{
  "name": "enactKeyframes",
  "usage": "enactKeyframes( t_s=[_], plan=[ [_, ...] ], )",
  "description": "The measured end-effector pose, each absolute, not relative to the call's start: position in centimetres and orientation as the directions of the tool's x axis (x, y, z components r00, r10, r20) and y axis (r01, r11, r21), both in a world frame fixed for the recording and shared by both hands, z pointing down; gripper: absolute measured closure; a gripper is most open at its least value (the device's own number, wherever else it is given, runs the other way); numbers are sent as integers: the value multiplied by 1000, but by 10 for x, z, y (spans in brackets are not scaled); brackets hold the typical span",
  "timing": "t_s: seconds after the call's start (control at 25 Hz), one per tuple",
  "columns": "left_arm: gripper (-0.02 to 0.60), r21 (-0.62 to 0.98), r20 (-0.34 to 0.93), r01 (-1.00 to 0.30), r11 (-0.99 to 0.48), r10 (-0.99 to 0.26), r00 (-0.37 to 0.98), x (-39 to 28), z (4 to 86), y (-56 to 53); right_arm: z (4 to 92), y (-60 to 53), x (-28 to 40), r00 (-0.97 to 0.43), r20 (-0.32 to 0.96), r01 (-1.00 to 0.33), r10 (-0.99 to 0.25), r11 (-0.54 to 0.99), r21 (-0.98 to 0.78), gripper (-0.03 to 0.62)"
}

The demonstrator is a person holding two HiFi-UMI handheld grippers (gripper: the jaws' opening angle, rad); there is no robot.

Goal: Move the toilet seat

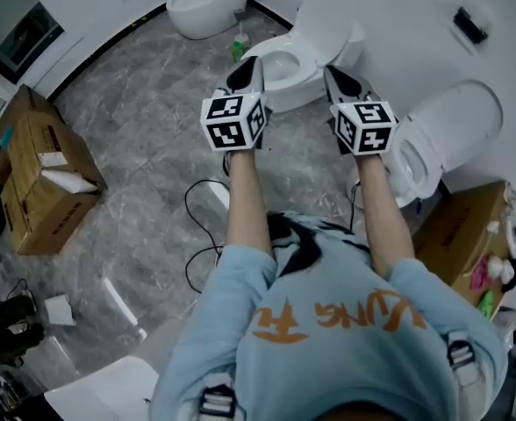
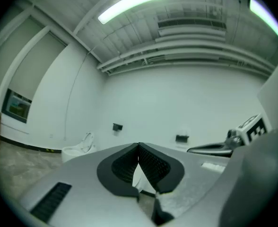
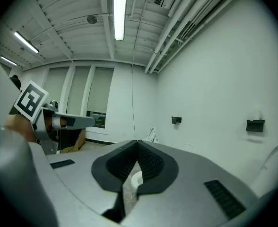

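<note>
A white toilet (image 1: 286, 67) stands ahead of me on the grey marble floor, its seat ring (image 1: 304, 75) down around the bowl and its lid (image 1: 326, 23) raised against the wall. My left gripper (image 1: 245, 77) hovers over the bowl's near left rim, jaws shut and empty. My right gripper (image 1: 340, 82) hangs over the near right rim, also shut with nothing held. In the left gripper view the jaws (image 2: 139, 148) meet tip to tip, and a white sliver shows below them. The right gripper view shows its jaws (image 3: 138, 145) closed too, with white porcelain (image 3: 137, 178) in the gap.
A second toilet (image 1: 440, 134) stands to the right and a third (image 1: 207, 3) at the far wall. A green bottle (image 1: 239, 49) sits left of the middle toilet. Cardboard boxes (image 1: 39, 169) stand at the left, another box (image 1: 469, 235) at the right. Cables (image 1: 201, 235) trail near my feet.
</note>
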State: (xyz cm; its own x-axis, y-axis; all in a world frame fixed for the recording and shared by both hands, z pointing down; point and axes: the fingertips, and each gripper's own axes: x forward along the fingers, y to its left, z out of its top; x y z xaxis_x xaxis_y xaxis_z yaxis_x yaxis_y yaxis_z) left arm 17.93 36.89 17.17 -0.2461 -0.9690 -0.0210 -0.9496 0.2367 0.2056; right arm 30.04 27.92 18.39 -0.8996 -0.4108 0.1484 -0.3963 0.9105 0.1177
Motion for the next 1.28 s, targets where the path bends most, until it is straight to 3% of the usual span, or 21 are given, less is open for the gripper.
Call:
enactKeyframes(
  t_s=[0.2, 0.36, 0.56, 0.84, 1.08, 1.28],
  plan=[
    [579, 186, -142, -971, 147, -974, -174, 183, 144, 375, 186, 274, 296, -896, 160, -401, -415, 909, 112, 595],
    [579, 133, -227, -991, 3, -973, -34, 206, 129, 373, 182, 272, 291, -900, 154, -393, -407, 913, 112, 595],
    [580, 26, -251, -998, -57, -967, 49, 218, 113, 366, 174, 264, 283, -908, 142, -382, -395, 917, 114, 595],
    [581, -46, -155, -994, 94, -984, -86, 184, 125, 345, 163, 244, 263, -918, 102, -374, -383, 923, 95, 595],
    [580, 57, -78, -980, 193, -977, -197, 133, 151, 318, 174, 204, 247, -907, 101, -406, -409, 913, 48, 595],
    [580, 135, -72, -972, 194, -976, -205, 96, 175, 287, 197, 162, 228, -895, 132, -426, -425, 904, 22, 595]
  ],
)
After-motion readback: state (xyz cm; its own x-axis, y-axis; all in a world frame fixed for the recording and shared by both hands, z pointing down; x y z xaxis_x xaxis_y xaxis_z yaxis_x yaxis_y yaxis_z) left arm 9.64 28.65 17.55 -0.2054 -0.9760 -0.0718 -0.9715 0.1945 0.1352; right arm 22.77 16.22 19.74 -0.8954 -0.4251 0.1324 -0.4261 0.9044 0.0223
